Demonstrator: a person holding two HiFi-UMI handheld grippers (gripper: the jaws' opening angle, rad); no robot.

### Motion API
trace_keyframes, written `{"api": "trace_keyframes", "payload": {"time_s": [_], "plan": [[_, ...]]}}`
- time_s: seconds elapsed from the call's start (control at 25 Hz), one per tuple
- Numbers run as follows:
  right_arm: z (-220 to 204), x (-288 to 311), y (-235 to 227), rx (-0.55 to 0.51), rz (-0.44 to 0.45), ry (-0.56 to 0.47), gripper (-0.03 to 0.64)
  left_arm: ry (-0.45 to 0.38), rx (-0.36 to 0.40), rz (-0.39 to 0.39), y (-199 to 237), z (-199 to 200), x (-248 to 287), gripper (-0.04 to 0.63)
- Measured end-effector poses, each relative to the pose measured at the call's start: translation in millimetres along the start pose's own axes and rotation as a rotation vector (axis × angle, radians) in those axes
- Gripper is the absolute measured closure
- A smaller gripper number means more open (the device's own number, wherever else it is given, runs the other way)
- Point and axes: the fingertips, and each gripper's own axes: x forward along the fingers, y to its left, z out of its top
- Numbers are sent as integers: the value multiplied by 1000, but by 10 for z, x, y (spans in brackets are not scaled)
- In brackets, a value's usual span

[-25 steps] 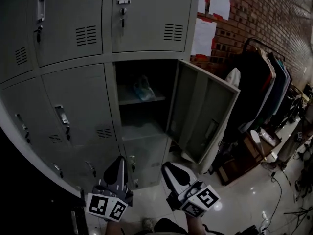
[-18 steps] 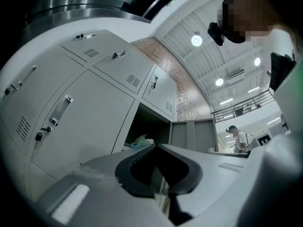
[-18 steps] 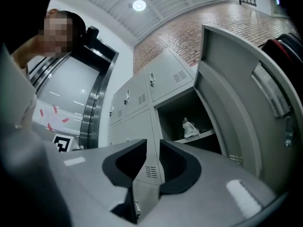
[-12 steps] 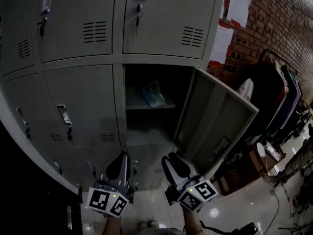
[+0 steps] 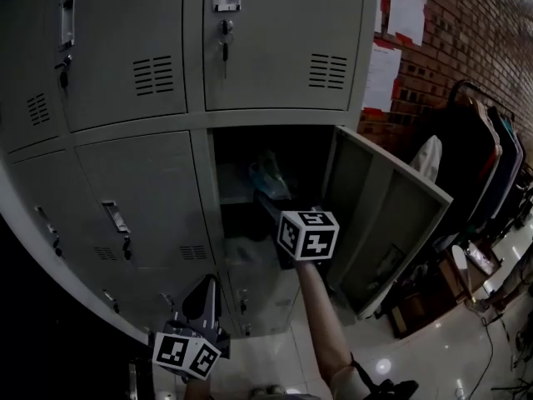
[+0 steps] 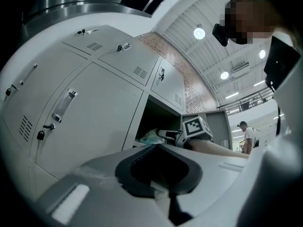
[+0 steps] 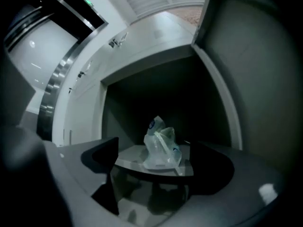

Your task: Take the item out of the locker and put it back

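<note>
I hold the right gripper (image 5: 265,202) level, reaching into the open compartment of the locker (image 5: 275,73). Its jaws have just been opening and now stand wide apart, released, with nothing gripped. The clear plastic bag (image 7: 161,148) sits on the shelf (image 7: 130,161) farther in. It is framed between the jaws but apart from both. The compartment door (image 5: 391,215) hangs open on the right. My left gripper (image 5: 203,283) waits low and near, left of the right arm, its jaws clenched together and empty.
</note>
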Motion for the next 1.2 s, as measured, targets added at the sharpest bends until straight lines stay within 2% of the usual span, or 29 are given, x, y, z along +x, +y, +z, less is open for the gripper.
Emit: {"api": "trace_keyframes", "payload": {"time_s": [0.12,0.48,0.52,0.56,0.6,0.84,1.0,1.08,1.2], "plan": [[1,249,-1,-48,-9,34,152,-9,9,27,135,53,4,591],[3,492,-93,-58,-4,44,154,-23,17,69,331,74,100,591],[-26,492,-78,-77,6,57,172,-23,16,71,339,69,111,591],[-52,484,-56,-104,17,70,334,-24,14,71,342,65,122,591],[-70,473,-35,-129,26,79,572,-25,12,69,340,64,134,591],[-18,419,-64,-130,1,64,594,-31,16,55,307,93,170,591],[149,255,-69,-102,1,0,595,-27,12,49,280,104,155,591],[281,55,15,-77,41,-66,595,-26,9,40,240,118,145,591],[436,-422,178,9,158,-205,594,-24,11,22,141,127,137,591]]}}
